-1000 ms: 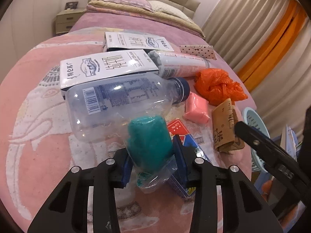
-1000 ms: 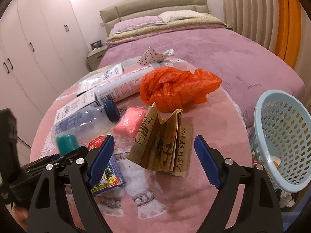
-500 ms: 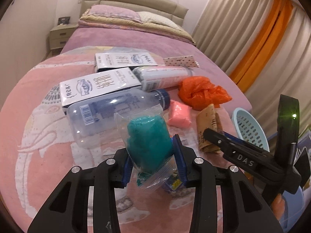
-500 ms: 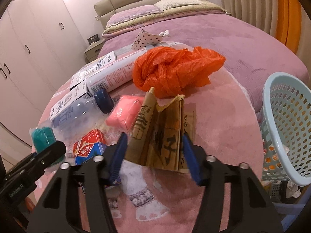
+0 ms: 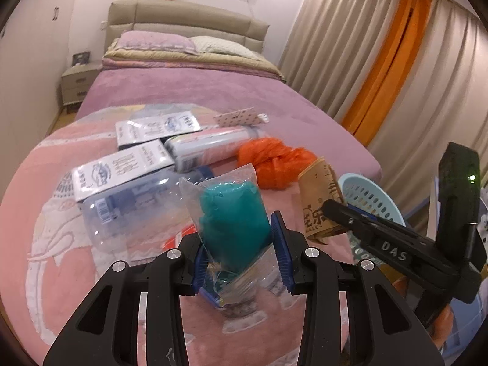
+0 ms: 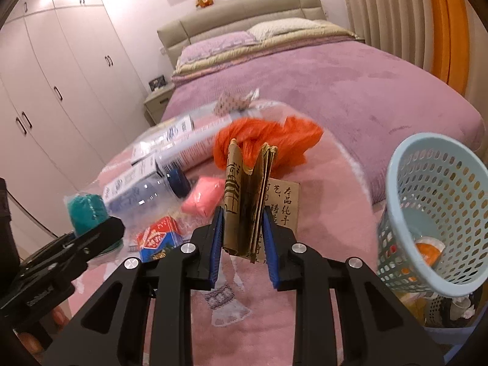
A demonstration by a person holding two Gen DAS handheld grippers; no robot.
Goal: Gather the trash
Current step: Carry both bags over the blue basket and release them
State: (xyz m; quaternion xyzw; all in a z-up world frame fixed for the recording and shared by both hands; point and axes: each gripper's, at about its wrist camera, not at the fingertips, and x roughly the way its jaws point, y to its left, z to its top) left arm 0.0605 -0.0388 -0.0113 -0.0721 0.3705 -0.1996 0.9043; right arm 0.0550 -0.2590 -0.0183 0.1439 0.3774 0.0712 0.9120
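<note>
Bedroom: pink elephant blanket (image 6: 320, 213) at the foot edge of a purple bed (image 6: 335, 85); white wardrobes (image 6: 61, 91) left, curtains (image 5: 366, 61) right. Left gripper (image 5: 238, 250) clamps teal bagged wad (image 5: 233, 222); right gripper (image 6: 242, 231) clamps brown paper bag (image 6: 247, 198). Blue basket (image 6: 439, 213) off the right edge.

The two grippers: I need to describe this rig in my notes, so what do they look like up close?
Both match. The left gripper and right gripper have matte black, angular fingers with triangular cut-outs, silver screw heads and ribbed blue pads. Seen from the left wrist view, the right gripper's side bears white "DAS" lettering, and a black block behind it shows a small green light. No cables or sleeves are visible.
</note>
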